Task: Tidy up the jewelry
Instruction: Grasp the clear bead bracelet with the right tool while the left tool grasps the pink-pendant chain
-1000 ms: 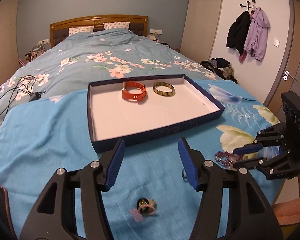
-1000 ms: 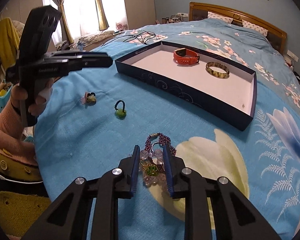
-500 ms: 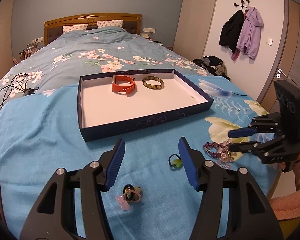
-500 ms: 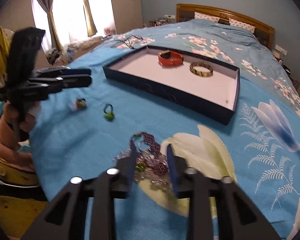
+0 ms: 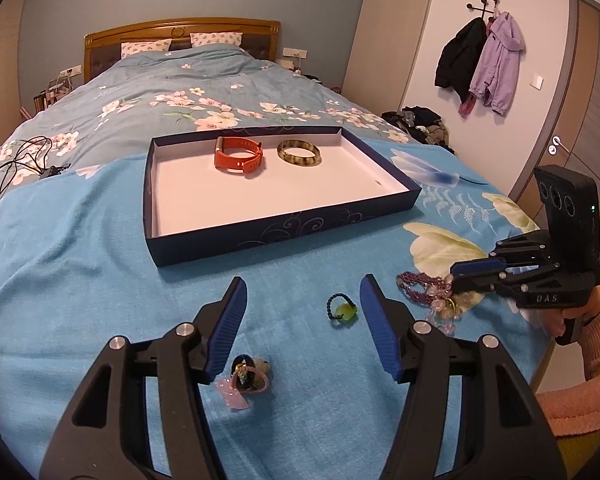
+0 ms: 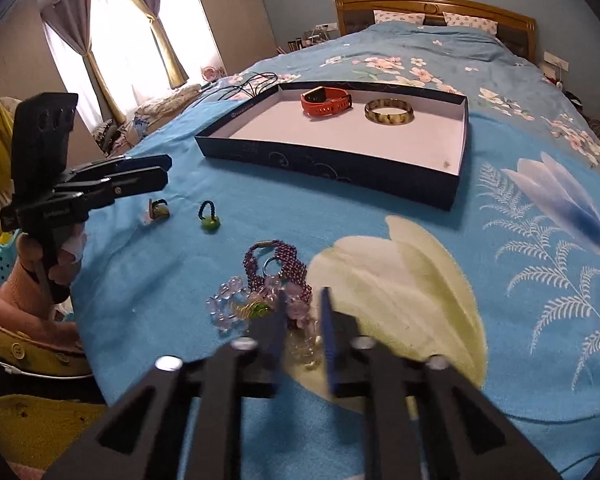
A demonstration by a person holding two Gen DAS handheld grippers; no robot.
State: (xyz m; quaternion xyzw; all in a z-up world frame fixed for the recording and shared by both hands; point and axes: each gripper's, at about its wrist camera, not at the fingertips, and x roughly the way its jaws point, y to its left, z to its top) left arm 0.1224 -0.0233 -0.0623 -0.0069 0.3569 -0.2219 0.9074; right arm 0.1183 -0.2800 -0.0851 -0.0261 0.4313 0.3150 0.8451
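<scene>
- Left hand-held gripper (image 5: 303, 280): jaws wide apart, nothing between the pads, hovering over the blue bedspread (image 5: 80, 260).
- A pink hair tie (image 5: 248, 376) lies under it, by the left finger; at 1 o'clock from this sits a black loop with a green bead (image 5: 342, 310).
- Right hand-held gripper (image 6: 305, 294): jaws narrow and just closed in, pinching a heap of purple and clear beaded bracelets (image 6: 260, 272) that rests on the bedspread, at 3 o'clock from the green bead in the left wrist view.
- Farther off, at 12 o'clock, is a dark blue tray (image 5: 284, 232) with a white floor.
- At its far edge lie an orange watch band (image 5: 238, 156) and, at 3 o'clock just beside it, a mottled bangle (image 5: 299, 153).
</scene>
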